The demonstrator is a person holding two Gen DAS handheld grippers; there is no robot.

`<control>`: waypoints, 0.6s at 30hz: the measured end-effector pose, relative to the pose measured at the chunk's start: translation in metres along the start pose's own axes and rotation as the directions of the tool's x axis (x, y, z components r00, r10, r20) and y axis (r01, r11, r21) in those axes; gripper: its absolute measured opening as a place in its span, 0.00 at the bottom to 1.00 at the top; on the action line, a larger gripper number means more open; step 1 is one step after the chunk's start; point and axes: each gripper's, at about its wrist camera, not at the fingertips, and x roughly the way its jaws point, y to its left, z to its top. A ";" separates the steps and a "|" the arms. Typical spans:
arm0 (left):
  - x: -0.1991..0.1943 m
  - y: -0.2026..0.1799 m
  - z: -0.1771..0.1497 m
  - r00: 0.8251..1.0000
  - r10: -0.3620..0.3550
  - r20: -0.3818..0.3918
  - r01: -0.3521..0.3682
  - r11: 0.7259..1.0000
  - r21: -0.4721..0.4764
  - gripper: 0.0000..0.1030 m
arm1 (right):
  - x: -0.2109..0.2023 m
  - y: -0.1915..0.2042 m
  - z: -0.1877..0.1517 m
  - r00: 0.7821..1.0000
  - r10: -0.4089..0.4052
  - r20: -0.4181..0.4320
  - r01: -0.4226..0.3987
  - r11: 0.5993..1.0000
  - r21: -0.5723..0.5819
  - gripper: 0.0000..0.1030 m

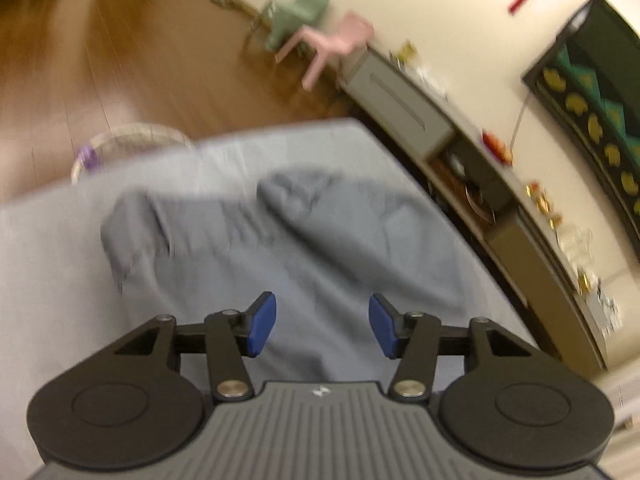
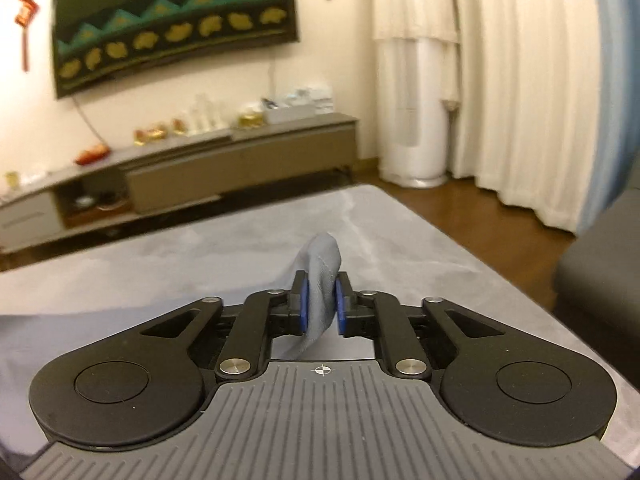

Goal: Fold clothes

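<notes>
Right claw (image 2: pixel 322 307) pinching grey garment (image 2: pixel 320 280); left claw (image 1: pixel 322 326) agape above it.

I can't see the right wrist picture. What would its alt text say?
The right gripper is shut on a fold of grey cloth above a table with a pale grey cover. Beyond it stand a low cabinet, a dark wall hanging with gold and teal shapes, and cream curtains.

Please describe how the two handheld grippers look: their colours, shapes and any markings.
Both look alike. The left gripper and right gripper have black linkage arms, round black discs, silver pivot pins, blue finger pads and a ribbed grey body. The right body bears a small white crosshair mark.
</notes>
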 end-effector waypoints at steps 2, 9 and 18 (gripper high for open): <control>0.003 -0.004 -0.011 1.000 0.013 -0.012 -0.012 0.999 0.043 0.50 | 0.004 -0.014 -0.005 0.996 0.001 -0.094 0.007 0.996 0.087 0.36; -0.003 -0.012 -0.047 0.999 0.027 -0.040 -0.021 0.989 0.145 0.52 | -0.046 -0.036 -0.029 0.959 0.182 -0.218 -0.128 0.962 0.242 0.86; 0.007 -0.010 -0.050 0.996 0.027 -0.079 -0.017 0.991 0.131 0.55 | -0.039 -0.023 -0.052 0.936 0.049 -0.350 -0.026 0.997 0.071 0.35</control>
